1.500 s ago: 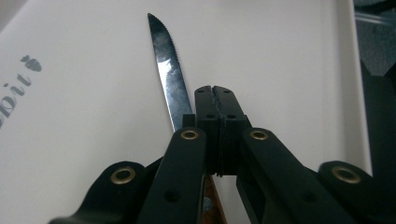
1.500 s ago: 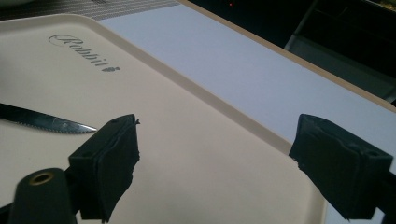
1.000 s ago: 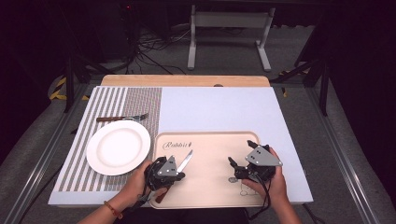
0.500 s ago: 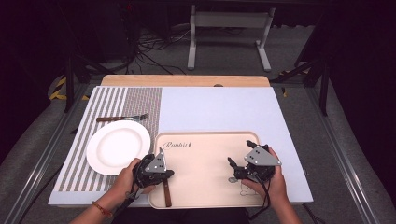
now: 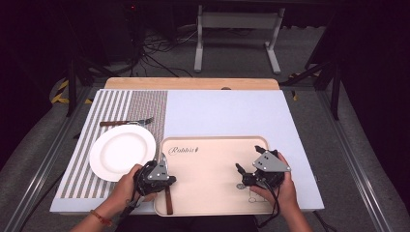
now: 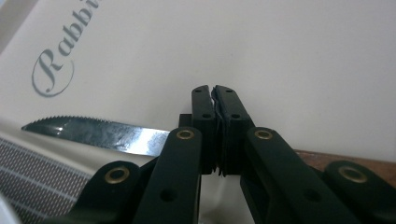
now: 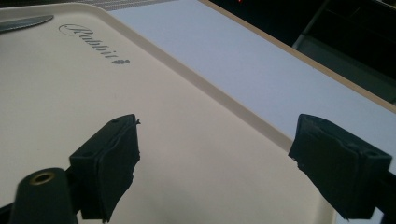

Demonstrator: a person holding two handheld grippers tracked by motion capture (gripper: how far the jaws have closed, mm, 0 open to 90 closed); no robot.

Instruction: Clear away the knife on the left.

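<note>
Two tongs over the worktop (image 5: 232, 108), left to right: a fork (image 5: 126, 122) lies beyond the white plate (image 5: 122, 151) on the striped mat (image 5: 118, 104). Left tongs (image 6: 214, 93) sit at the beige tray's (image 5: 212, 145) near-left corner, jaws pressed together above the knife (image 6: 100, 134), whose blade and wooden handle show either side. Whether they pinch it, I cannot tell. Right tongs (image 7: 215, 154) hover over the tray's right part, jaws wide apart.
</note>
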